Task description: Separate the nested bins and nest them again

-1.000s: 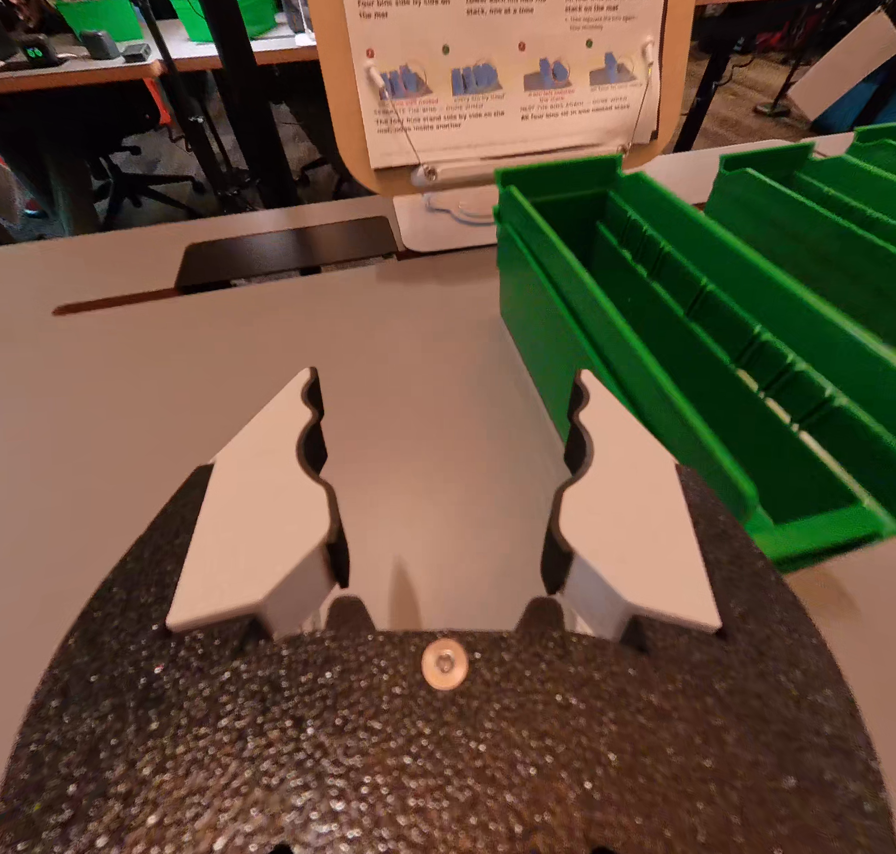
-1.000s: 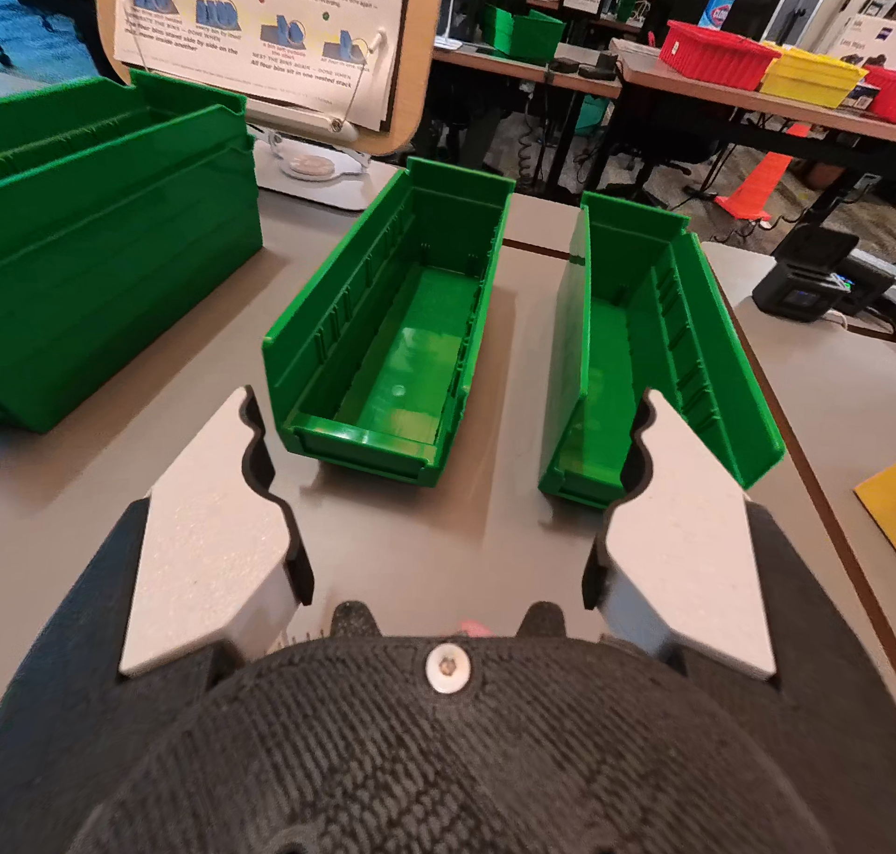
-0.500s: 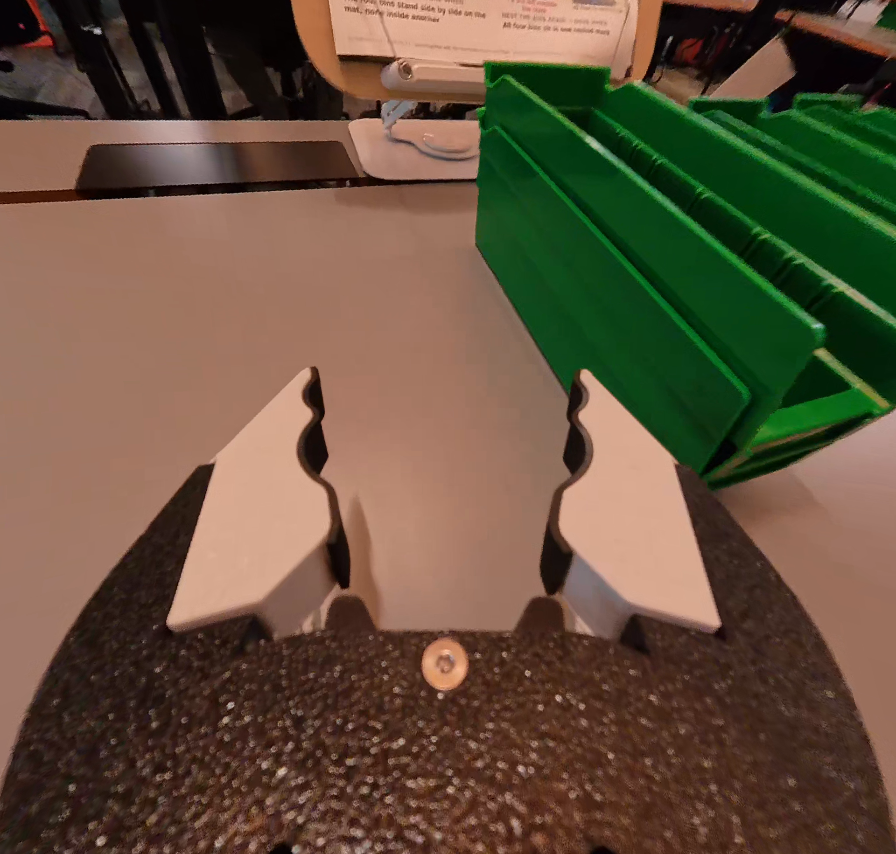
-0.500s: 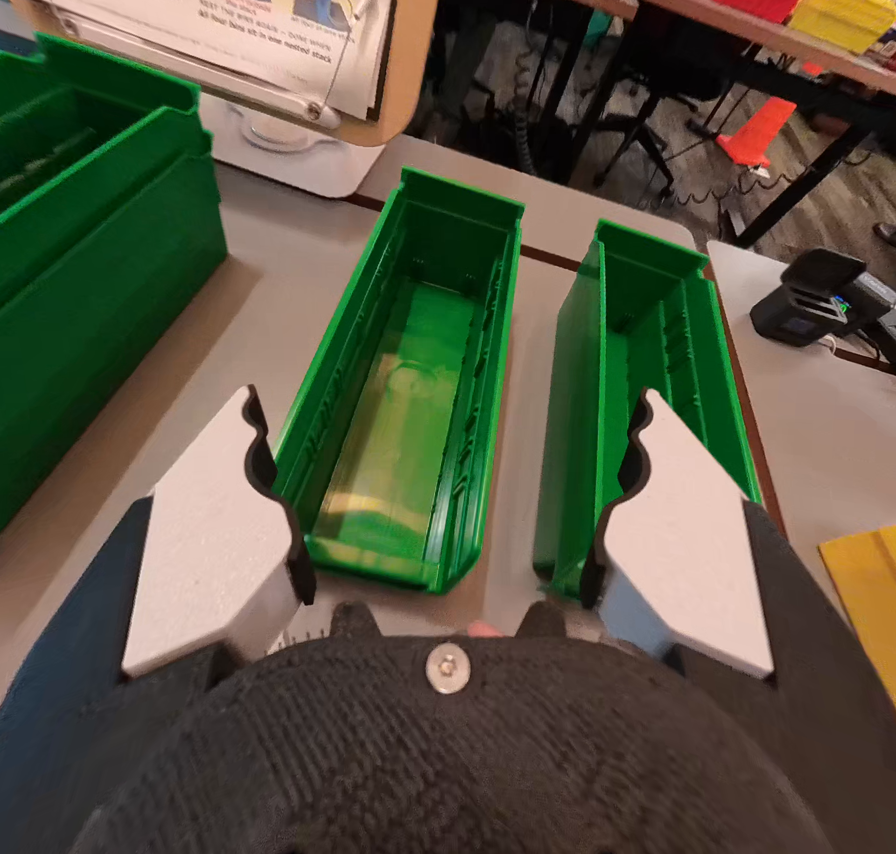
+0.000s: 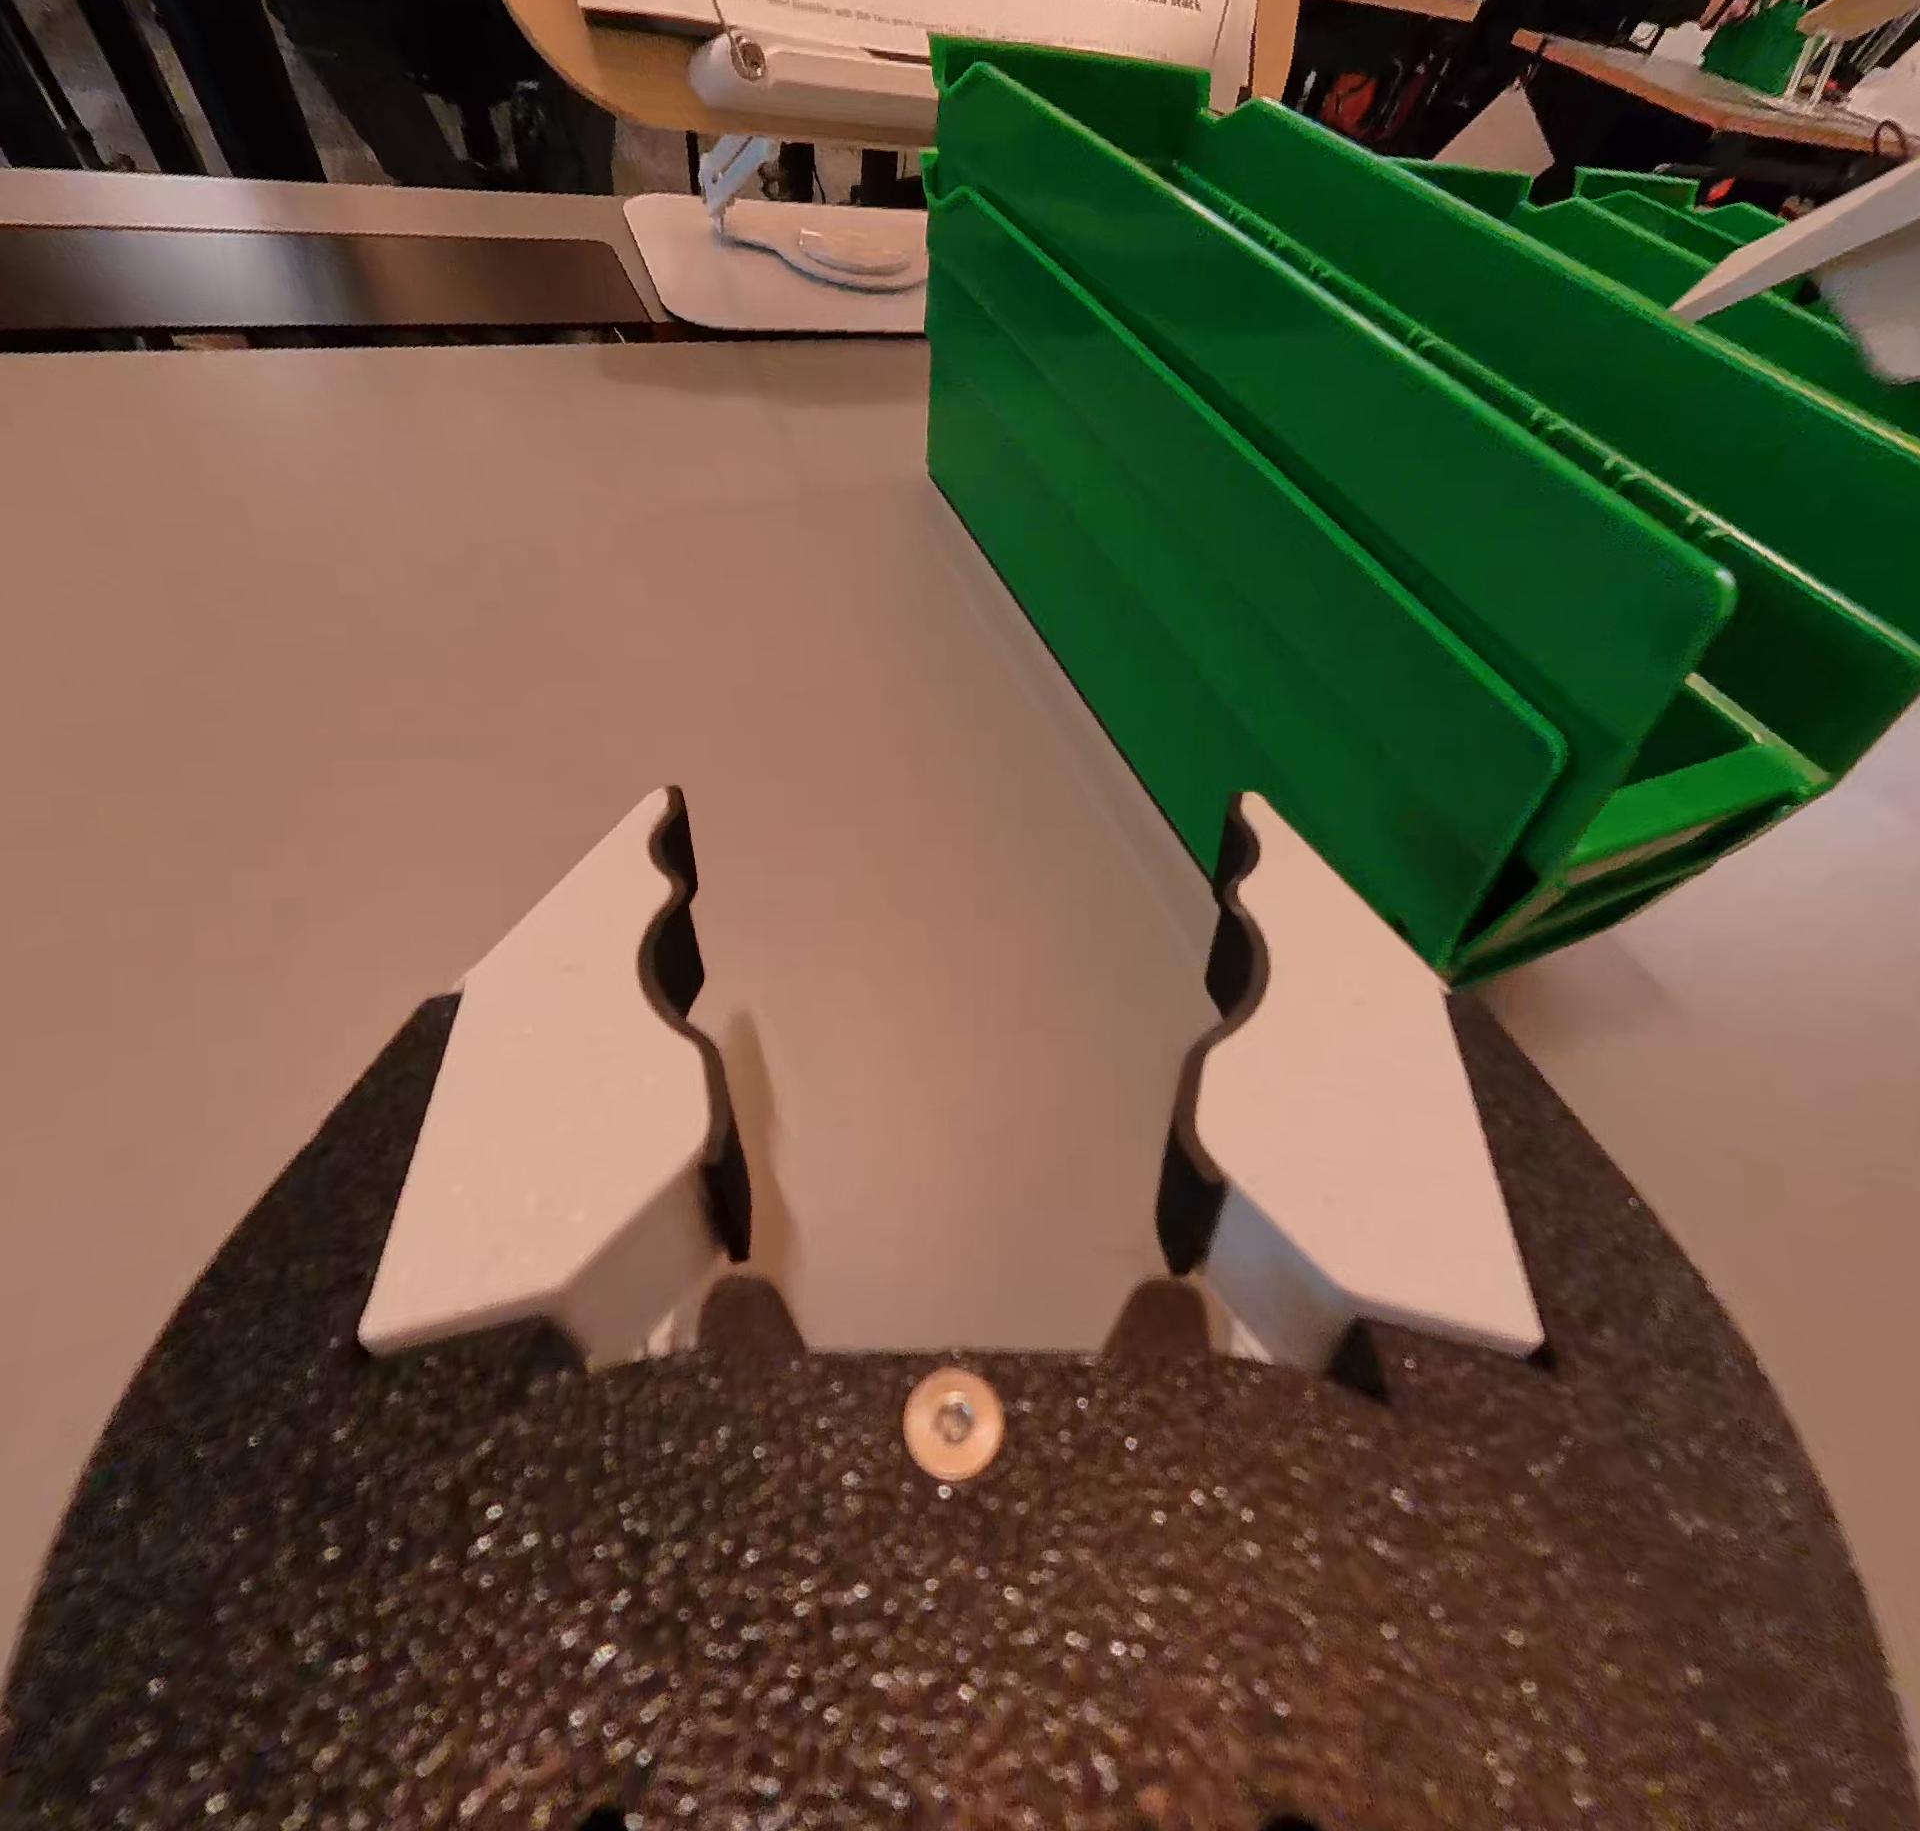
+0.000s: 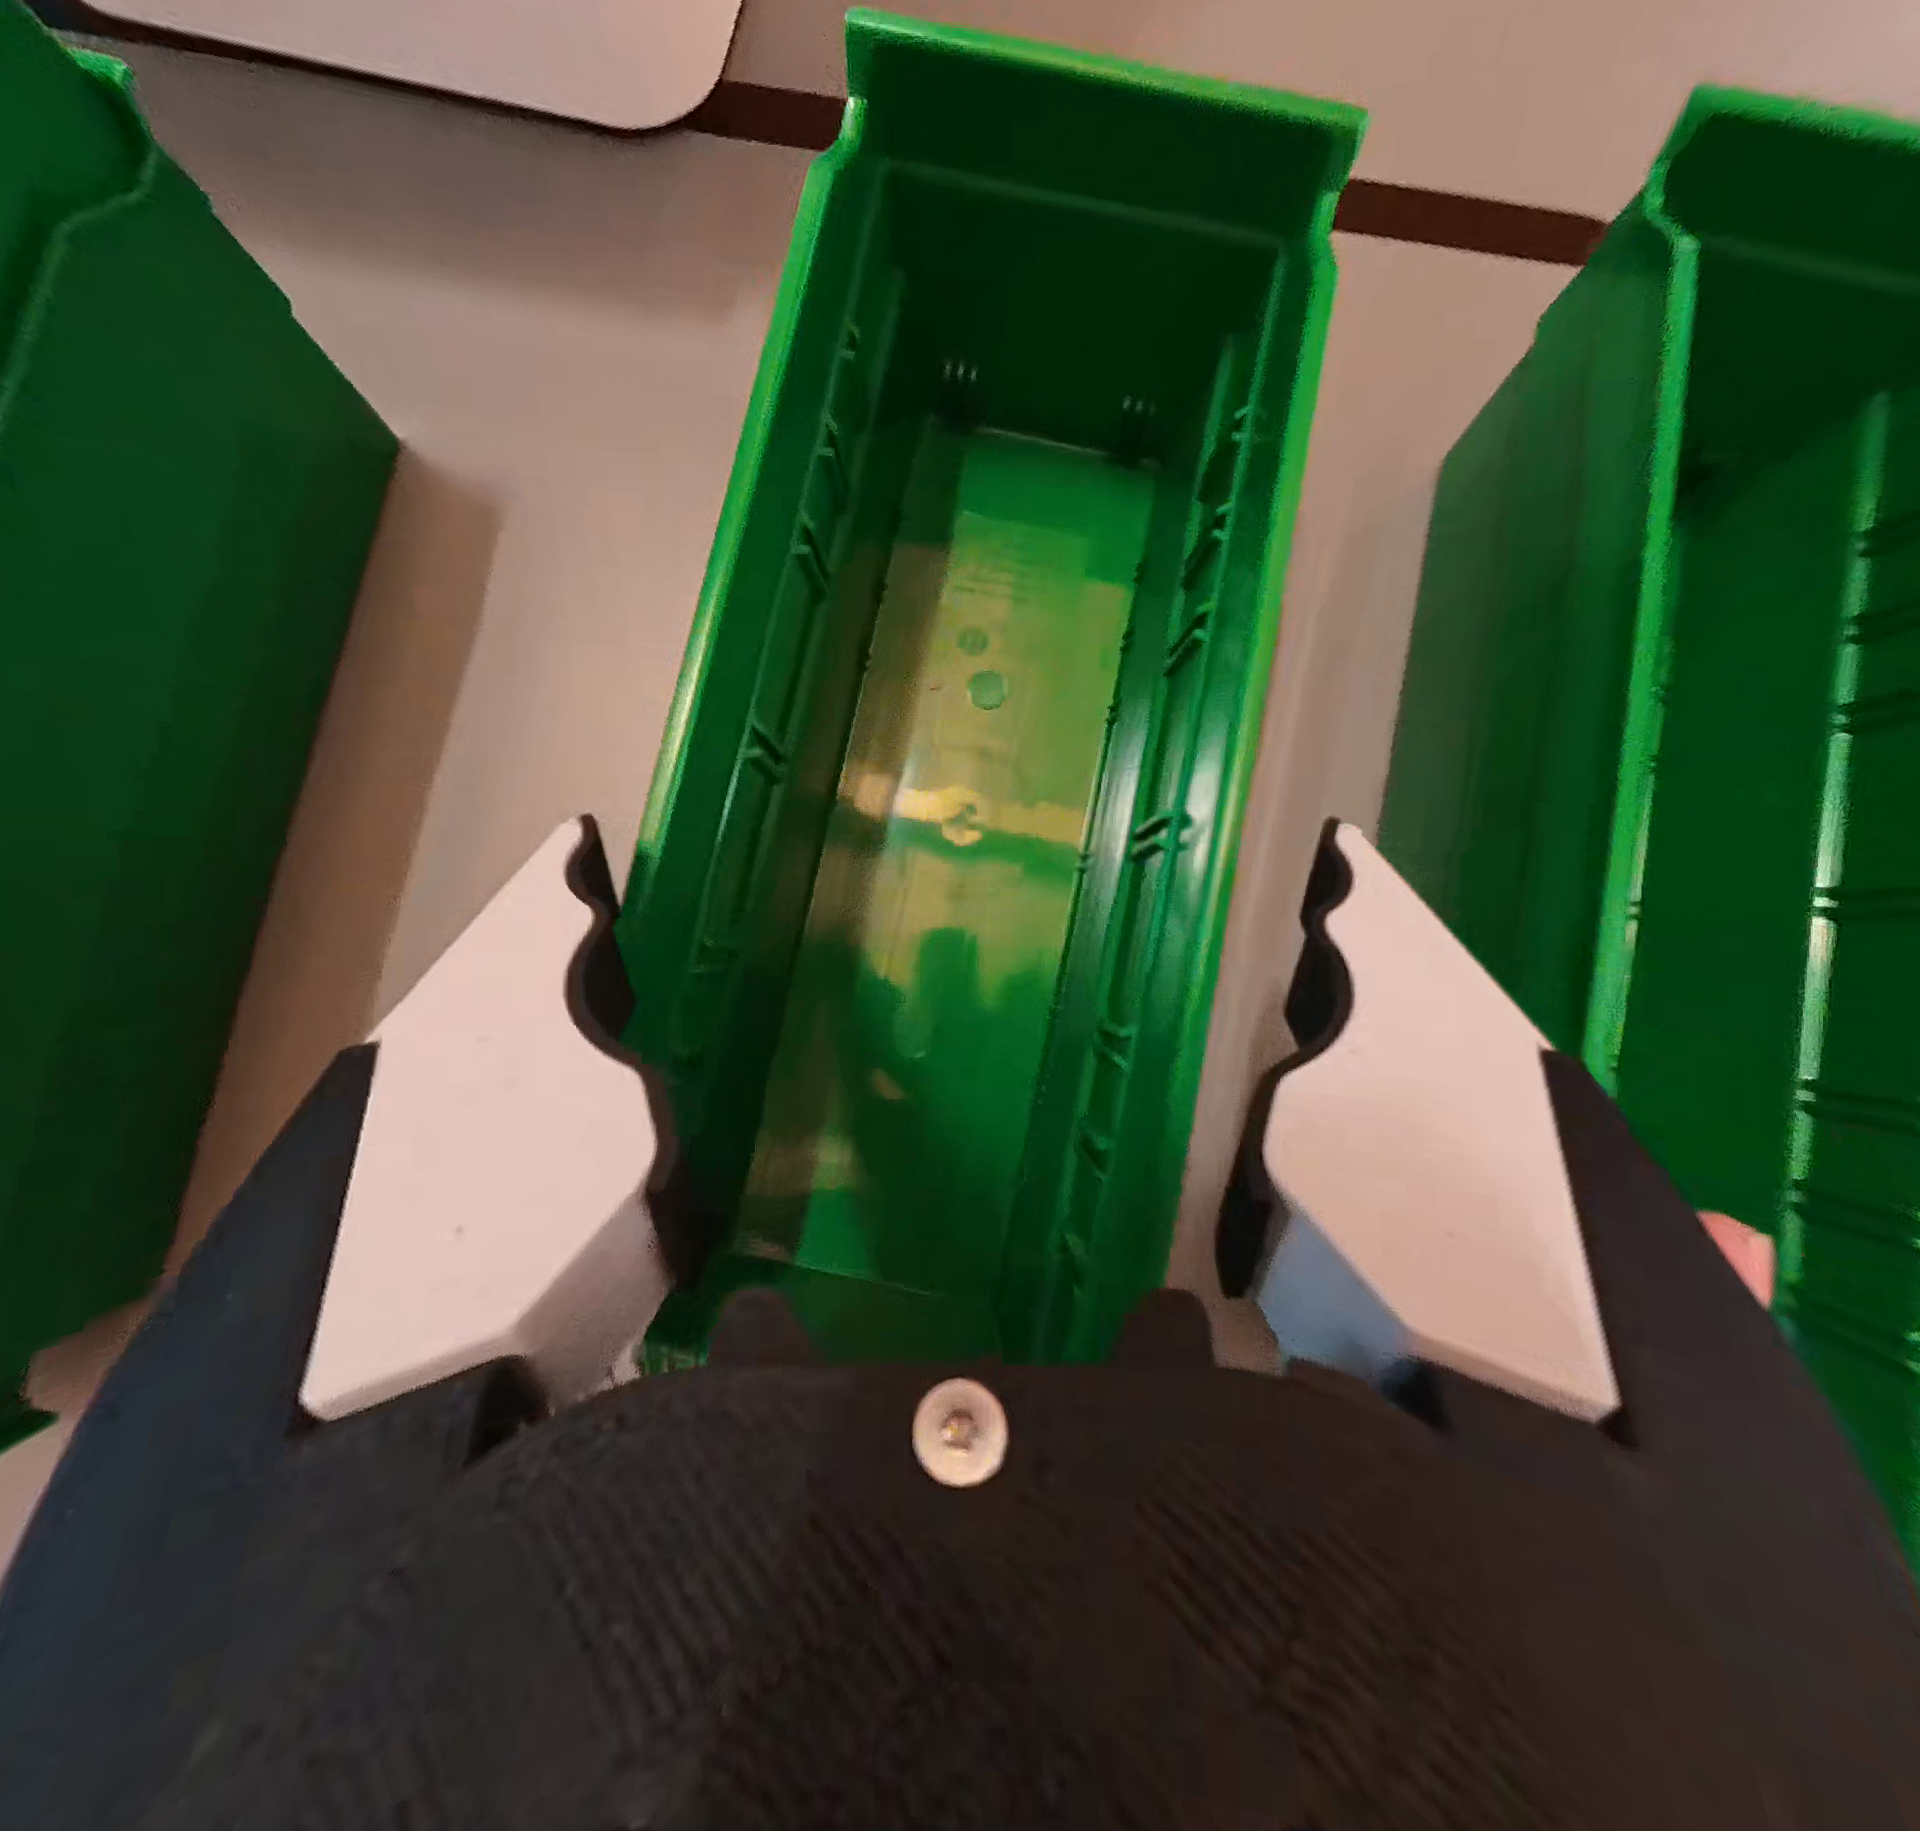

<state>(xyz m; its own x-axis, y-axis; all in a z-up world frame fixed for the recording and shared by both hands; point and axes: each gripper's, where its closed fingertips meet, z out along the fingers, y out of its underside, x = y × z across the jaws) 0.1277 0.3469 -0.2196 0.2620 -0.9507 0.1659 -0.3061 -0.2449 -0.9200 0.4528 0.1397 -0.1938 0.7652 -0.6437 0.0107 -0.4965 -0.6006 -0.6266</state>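
Left gripper (image 5: pixel 956 950): hovering low over bare grey table (image 5: pixel 416 638), fingers spread wide, gripping nothing, only tabletop showing in the gap. Sitting just beyond and outboard of the right-hand finger (image 5: pixel 1340 1106): nested pair of green bins (image 5: pixel 1247 576), one seated inside the other, the inner one's wall standing higher than the outer's, near end lying close to that fingertip but apart from it. Standing farther ahead, past the bins' far end: instruction board (image 5: pixel 894 5) on a white base (image 5: pixel 769 264). Peeking in at the far right edge beyond the nested pair: a pale finger of the other gripper.

Right gripper (image 6: pixel 961 950): pointing steeply down over middle green bin (image 6: pixel 966 638), fingers spread wide and straddling its near end. Left-hand finger (image 6: pixel 488 1106) lying right against the outside of the bin's left wall, contact impossible to confirm; right-hand finger (image 6: pixel 1434 1106) standing apart from the right wall, a strip of table showing between. Bin sitting upright on the table, open top facing the camera, glossy floor reflecting light, nothing inside. Standing outboard of the left-hand finger: nested pair of green bins again (image 6: pixel 177 638). Standing outboard of the right-hand finger: another single green bin (image 6: pixel 1704 742), well apart from the middle one. Slight motion blur softening the whole right wrist view.
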